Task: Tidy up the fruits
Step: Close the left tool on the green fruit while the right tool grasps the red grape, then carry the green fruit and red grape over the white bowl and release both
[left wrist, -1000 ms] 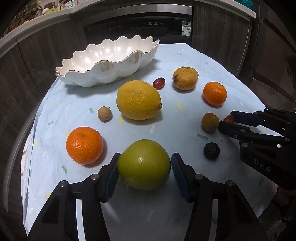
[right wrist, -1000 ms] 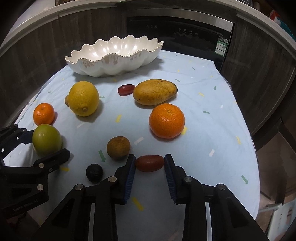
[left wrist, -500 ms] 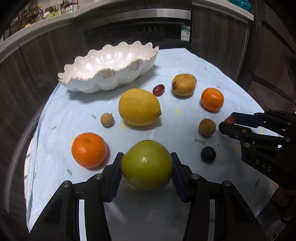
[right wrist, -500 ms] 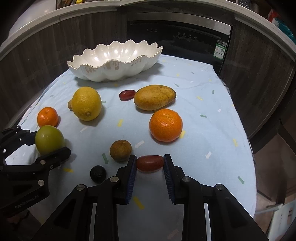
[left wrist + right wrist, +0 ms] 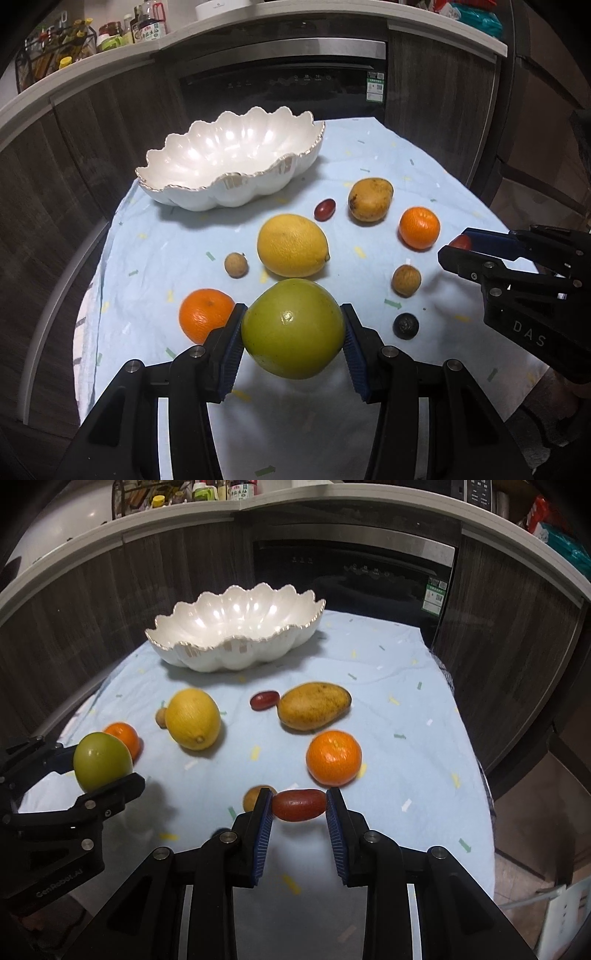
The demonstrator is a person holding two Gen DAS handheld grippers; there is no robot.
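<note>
Left claw (image 5: pixel 293 341) clamps green fruit (image 5: pixel 293 328) | right claw (image 5: pixel 299 808) clamps red fruit (image 5: pixel 299 805)

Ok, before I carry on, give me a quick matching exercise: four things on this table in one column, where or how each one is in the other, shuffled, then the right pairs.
Things:
1. green fruit
2. small red oblong fruit
3. white scalloped bowl
4. yellow lemon

States:
A. lying loose on the blue cloth
B. clamped in the right gripper
C. empty, at the far side of the table
D. clamped in the left gripper

Pairs: 1-D, 2-B, 3-C, 4-A
</note>
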